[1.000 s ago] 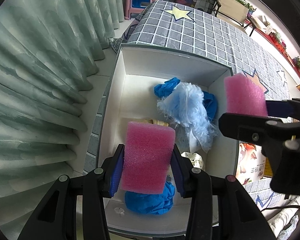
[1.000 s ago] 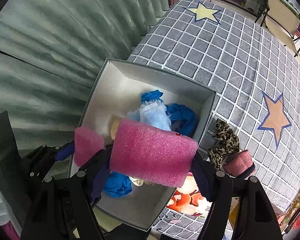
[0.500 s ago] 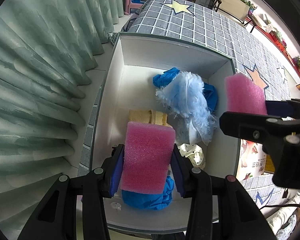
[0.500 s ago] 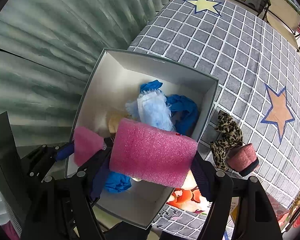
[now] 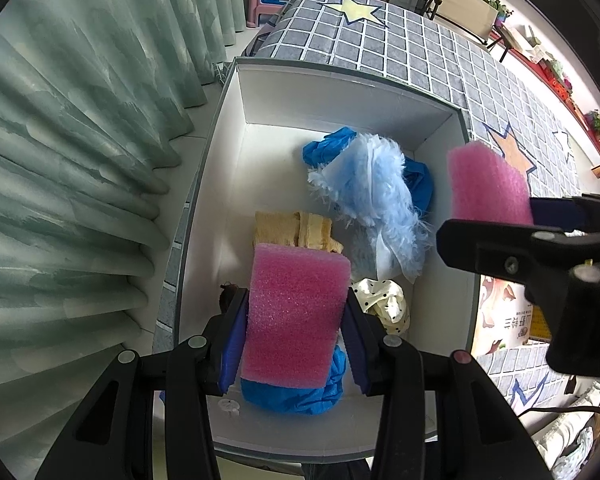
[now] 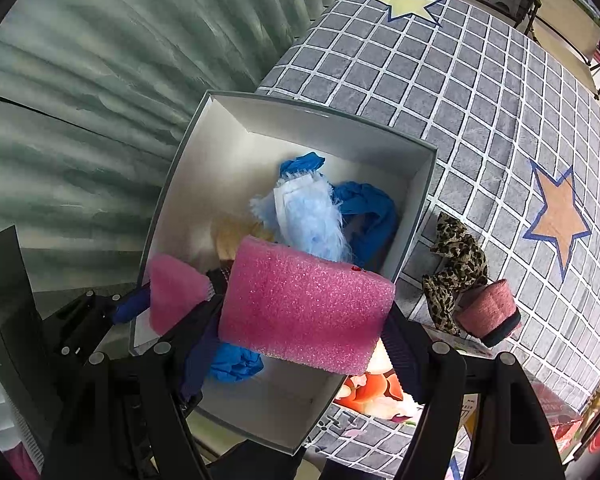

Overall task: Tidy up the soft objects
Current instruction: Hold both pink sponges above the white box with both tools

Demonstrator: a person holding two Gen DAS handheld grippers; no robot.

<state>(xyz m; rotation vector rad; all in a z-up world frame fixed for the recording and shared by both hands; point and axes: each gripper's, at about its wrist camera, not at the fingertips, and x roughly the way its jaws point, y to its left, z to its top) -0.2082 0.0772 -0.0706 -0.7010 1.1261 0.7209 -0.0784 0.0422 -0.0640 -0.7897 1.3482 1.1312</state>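
We see the left gripper (image 5: 296,314) clamped on a pink sponge (image 5: 294,314), long axis pointing away, over the white box (image 5: 228,184). The right gripper (image 6: 306,306) pinches another pink sponge (image 6: 306,306), lying crosswise. Grey checked cloth (image 6: 460,80) with stars covers the table; green curtains (image 5: 80,140) hang left. Both sponges are coarse and porous.

We see pink foam block (image 5: 296,314) hiding most of blue cloth (image 5: 292,394) and part of yellow towel (image 5: 292,230). Dark item (image 5: 227,294) behind left finger (image 5: 233,344): unidentifiable. Printed card (image 5: 504,316) cut off by right gripper (image 6: 306,340).
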